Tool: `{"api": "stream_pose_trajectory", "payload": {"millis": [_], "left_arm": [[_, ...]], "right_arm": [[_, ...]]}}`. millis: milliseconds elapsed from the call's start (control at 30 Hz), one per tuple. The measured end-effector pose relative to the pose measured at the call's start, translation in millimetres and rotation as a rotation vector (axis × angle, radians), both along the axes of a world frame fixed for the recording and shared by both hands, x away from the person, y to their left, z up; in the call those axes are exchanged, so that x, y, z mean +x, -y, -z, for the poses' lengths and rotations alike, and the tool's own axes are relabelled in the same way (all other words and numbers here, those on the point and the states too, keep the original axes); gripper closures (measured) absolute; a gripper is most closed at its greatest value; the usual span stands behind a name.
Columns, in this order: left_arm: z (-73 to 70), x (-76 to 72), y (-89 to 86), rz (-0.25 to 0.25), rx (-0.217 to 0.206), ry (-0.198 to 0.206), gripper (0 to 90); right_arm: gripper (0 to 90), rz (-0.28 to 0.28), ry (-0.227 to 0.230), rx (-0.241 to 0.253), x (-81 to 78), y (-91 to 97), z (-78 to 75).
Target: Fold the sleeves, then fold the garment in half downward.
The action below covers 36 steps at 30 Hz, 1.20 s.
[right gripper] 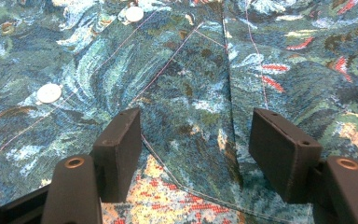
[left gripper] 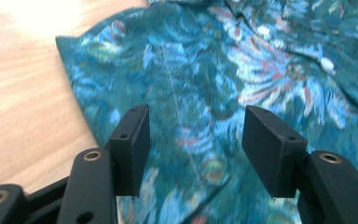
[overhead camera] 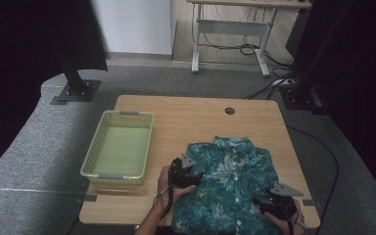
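A teal flower-print shirt [overhead camera: 232, 183] lies flat on the wooden table [overhead camera: 191, 120], buttoned, collar toward the far side. My left gripper [overhead camera: 197, 175] is at the shirt's left edge, held by a hand. In the left gripper view its jaws stand open [left gripper: 196, 140] just above the cloth [left gripper: 242, 70], nothing pinched between them. My right gripper [overhead camera: 260, 200] is over the shirt's lower right part. The right gripper view has those jaws open [right gripper: 198, 149] over the fabric [right gripper: 191, 70] near a pocket seam, with white buttons [right gripper: 49, 93] to the left.
A light green plastic basket [overhead camera: 94, 147] with nothing in it stands on the table's left side. A round cable hole [overhead camera: 229, 110] is near the far edge. Bare wood [left gripper: 23, 93] lies left of the shirt. Stands and a desk frame are on the floor beyond.
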<state>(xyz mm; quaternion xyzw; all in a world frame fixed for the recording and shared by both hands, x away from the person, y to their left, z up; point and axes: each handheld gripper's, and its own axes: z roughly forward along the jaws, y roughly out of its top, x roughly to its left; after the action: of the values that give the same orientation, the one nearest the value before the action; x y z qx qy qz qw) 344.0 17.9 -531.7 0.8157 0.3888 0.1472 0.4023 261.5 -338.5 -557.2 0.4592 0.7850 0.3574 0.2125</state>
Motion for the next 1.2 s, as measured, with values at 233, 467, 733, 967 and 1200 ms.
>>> {"api": "stream_pose_trajectory", "payload": {"millis": [233,467,733,967,1200], "left_arm": [[7.1,-3.7,-15.0,-0.008,-0.008,-0.021,42.8],[5.1,1.5,-19.4,-0.017,-0.016,-0.021,40.4],[3.0,16.9,-16.6,-0.011,0.008,-0.01,41.5],[0.4,36.0,-16.8,-0.013,-0.039,-0.014,41.8],[-1.5,52.1,-17.5,-0.02,-0.041,-0.019,41.5]], "right_arm": [[33.3,0.005,0.0,0.001,-1.3,-0.1,0.0],[33.3,0.002,-0.003,0.0,-1.9,0.3,-0.3],[33.2,-0.002,-0.004,0.001,-1.7,0.7,-0.3],[33.1,-0.003,-0.003,0.003,-1.6,1.0,-0.1],[33.0,-0.003,0.0,0.002,-1.8,1.1,0.2]]}}
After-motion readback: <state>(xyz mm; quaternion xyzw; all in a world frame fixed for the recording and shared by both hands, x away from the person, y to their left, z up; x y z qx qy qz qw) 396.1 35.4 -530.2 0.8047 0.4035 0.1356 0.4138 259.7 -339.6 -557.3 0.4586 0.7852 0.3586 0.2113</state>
